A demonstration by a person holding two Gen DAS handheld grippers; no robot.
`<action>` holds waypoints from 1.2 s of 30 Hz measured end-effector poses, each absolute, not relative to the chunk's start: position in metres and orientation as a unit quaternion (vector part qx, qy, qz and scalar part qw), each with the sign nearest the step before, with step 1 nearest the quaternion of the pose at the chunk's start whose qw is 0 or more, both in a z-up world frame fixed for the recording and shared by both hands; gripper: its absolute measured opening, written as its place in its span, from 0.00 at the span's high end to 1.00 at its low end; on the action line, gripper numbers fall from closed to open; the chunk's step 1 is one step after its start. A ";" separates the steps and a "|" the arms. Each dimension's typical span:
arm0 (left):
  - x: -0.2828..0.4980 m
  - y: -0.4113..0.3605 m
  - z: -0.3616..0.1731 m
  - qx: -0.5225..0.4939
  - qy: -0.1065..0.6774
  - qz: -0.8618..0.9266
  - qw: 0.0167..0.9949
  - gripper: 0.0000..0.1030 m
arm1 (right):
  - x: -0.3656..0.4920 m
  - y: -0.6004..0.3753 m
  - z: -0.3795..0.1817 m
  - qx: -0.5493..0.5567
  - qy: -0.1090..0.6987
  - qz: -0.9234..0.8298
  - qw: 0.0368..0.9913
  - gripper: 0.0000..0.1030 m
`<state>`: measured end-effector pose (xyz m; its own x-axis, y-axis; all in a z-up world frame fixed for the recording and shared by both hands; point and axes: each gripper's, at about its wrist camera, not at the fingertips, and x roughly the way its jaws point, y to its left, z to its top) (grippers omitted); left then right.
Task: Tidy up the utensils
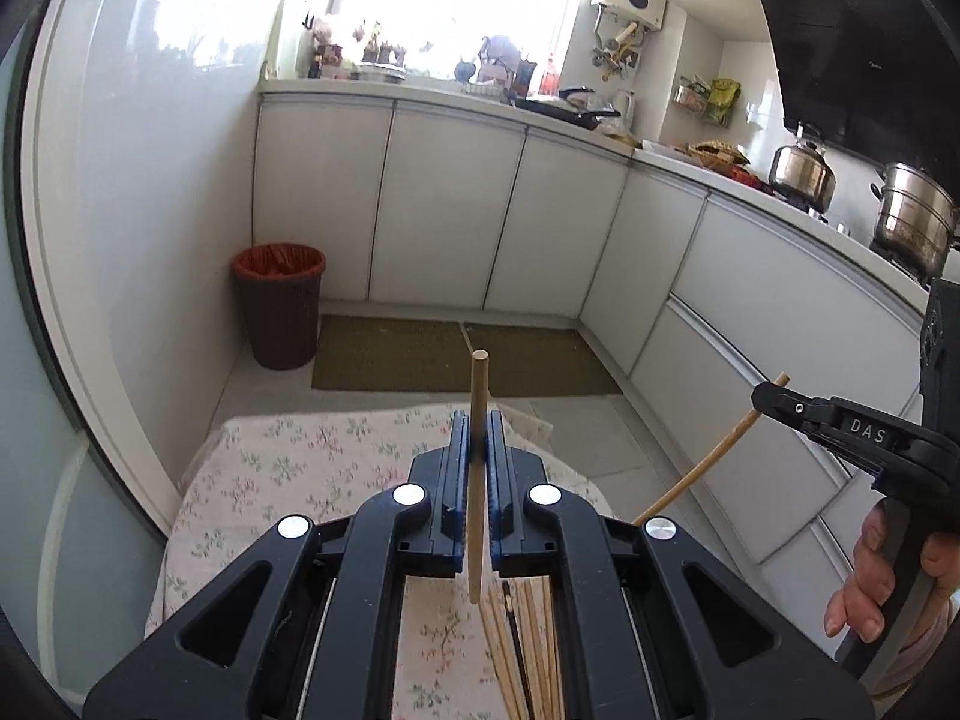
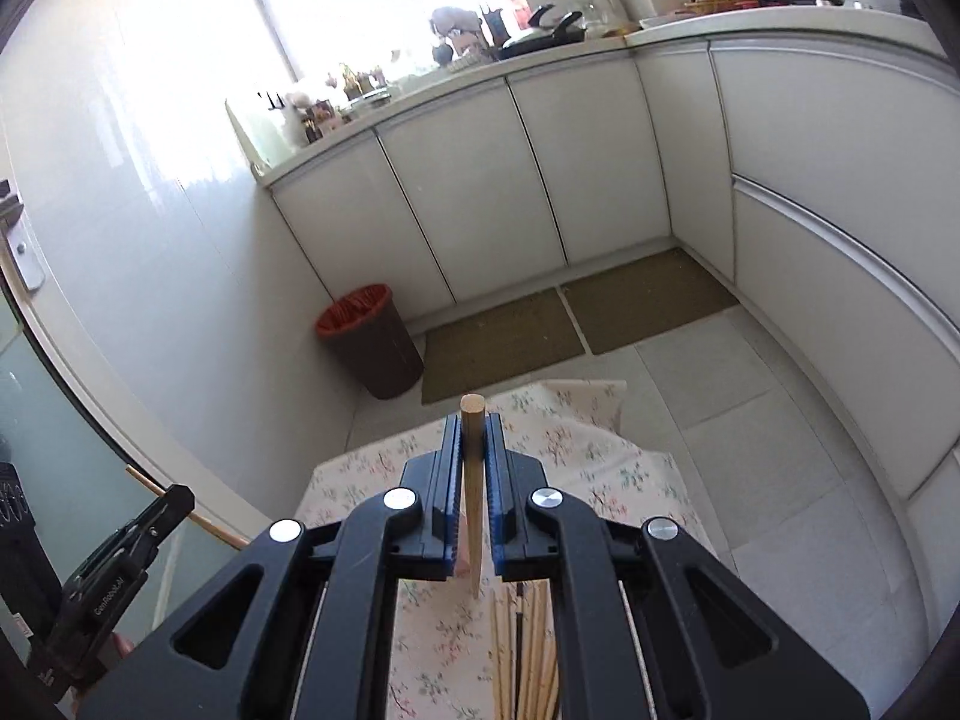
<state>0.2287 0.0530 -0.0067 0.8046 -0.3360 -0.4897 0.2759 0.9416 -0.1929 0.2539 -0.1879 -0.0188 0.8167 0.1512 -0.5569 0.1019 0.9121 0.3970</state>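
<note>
My left gripper (image 1: 478, 423) is shut on a wooden chopstick (image 1: 478, 396) that stands upright between its blue pads, above a table with a floral cloth (image 1: 288, 468). My right gripper (image 2: 474, 426) is shut on a second wooden chopstick (image 2: 472, 420), also upright. Each gripper shows in the other's view: the right one (image 1: 771, 393) with its chopstick (image 1: 702, 468) at the right, the left one (image 2: 180, 495) with its chopstick (image 2: 204, 522) at the lower left. A bundle of several chopsticks (image 1: 528, 648) lies on the cloth under both grippers; it also shows in the right wrist view (image 2: 525, 654).
White kitchen cabinets (image 1: 450, 210) run along the back and right. A brown bin with a red liner (image 1: 279, 306) stands in the floor corner beside green mats (image 1: 420, 354). Pots (image 1: 912, 216) and a kettle (image 1: 801, 165) sit on the counter at the right.
</note>
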 end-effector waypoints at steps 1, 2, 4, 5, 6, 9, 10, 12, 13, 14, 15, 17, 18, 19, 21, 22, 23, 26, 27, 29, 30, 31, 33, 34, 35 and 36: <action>0.235 0.052 -0.003 -0.056 0.262 -0.158 0.951 0.96 | 0.264 -0.187 -0.013 0.214 0.294 0.019 0.932 0.93; 0.244 0.050 0.000 -0.056 0.254 -0.150 0.954 0.96 | 0.273 -0.186 -0.009 0.216 0.285 0.023 0.934 0.93; 0.259 0.047 0.000 -0.055 0.249 -0.140 0.957 0.96 | 0.287 -0.182 -0.003 0.217 0.271 0.030 0.937 0.93; 0.269 0.046 -0.004 -0.055 0.250 -0.133 0.958 0.96 | 0.293 -0.179 -0.002 0.216 0.266 0.033 0.939 0.93; 0.278 0.044 -0.009 -0.054 0.252 -0.125 0.958 0.96 | 0.299 -0.175 -0.002 0.214 0.263 0.037 0.940 0.93; 0.303 0.041 -0.036 -0.051 0.263 -0.111 0.957 0.95 | 0.316 -0.164 -0.014 0.213 0.262 0.049 0.940 0.93; 0.311 0.042 -0.049 -0.054 0.272 -0.112 0.954 0.95 | 0.322 -0.160 -0.021 0.213 0.265 0.052 0.939 0.93; 0.319 0.044 -0.072 -0.050 0.283 -0.106 0.952 0.95 | 0.328 -0.152 -0.034 0.208 0.268 0.057 0.939 0.93; 0.321 0.047 -0.082 -0.053 0.288 -0.109 0.950 0.95 | 0.332 -0.146 -0.040 0.201 0.268 0.058 0.941 0.93; 0.321 0.051 -0.089 -0.062 0.292 -0.112 0.948 0.93 | 0.334 -0.142 -0.046 0.194 0.267 0.060 0.942 0.93; 0.319 0.057 -0.091 -0.072 0.290 -0.111 0.948 0.89 | 0.336 -0.137 -0.052 0.188 0.267 0.061 0.943 0.93; 0.308 0.070 -0.085 -0.092 0.271 -0.109 0.952 0.86 | 0.342 -0.129 -0.060 0.183 0.271 0.062 0.943 0.93; 0.301 0.076 -0.079 -0.100 0.257 -0.109 0.955 0.83 | 0.345 -0.126 -0.063 0.183 0.274 0.064 0.942 0.93; 0.294 0.081 -0.072 -0.108 0.243 -0.107 0.958 0.81 | 0.348 -0.124 -0.066 0.182 0.277 0.064 0.941 0.93; 0.281 0.093 -0.057 -0.129 0.217 -0.106 0.962 0.71 | 0.351 -0.117 -0.071 0.177 0.280 0.065 0.941 0.93; 0.276 0.098 -0.051 -0.135 0.210 -0.103 0.963 0.69 | 0.351 -0.113 -0.072 0.171 0.279 0.066 0.943 0.93; 0.271 0.102 -0.046 -0.140 0.205 -0.099 0.964 0.67 | 0.351 -0.108 -0.074 0.165 0.278 0.066 0.944 0.93; 0.267 0.112 -0.042 -0.151 0.204 -0.087 0.963 0.66 | 0.354 -0.096 -0.081 0.148 0.284 0.070 0.945 0.92; 0.268 0.114 -0.043 -0.152 0.209 -0.082 0.963 0.66 | 0.355 -0.091 -0.085 0.140 0.285 0.071 0.946 0.90; 0.273 0.114 -0.050 -0.146 0.227 -0.069 0.960 0.66 | 0.356 -0.082 -0.095 0.127 0.288 0.075 0.946 0.90; 0.276 0.114 -0.054 -0.142 0.236 -0.062 0.959 0.66 | 0.357 -0.079 -0.100 0.123 0.292 0.076 0.946 0.89; 0.278 0.114 -0.057 -0.134 0.243 -0.056 0.959 0.66 | 0.358 -0.076 -0.103 0.119 0.298 0.074 0.944 0.89; 0.280 0.109 -0.062 -0.116 0.255 -0.044 0.959 0.66 | 0.356 -0.076 -0.103 0.119 0.303 0.069 0.943 0.89; 0.280 0.108 -0.064 -0.113 0.260 -0.048 0.958 0.66 | 0.353 -0.077 -0.101 0.120 0.301 0.068 0.943 0.89; 0.279 0.107 -0.065 -0.109 0.265 -0.052 0.957 0.66 | 0.350 -0.079 -0.098 0.117 0.297 0.065 0.945 0.89; 0.278 0.104 -0.065 -0.105 0.268 -0.054 0.956 0.66 | 0.346 -0.079 -0.095 0.111 0.292 0.060 0.948 0.86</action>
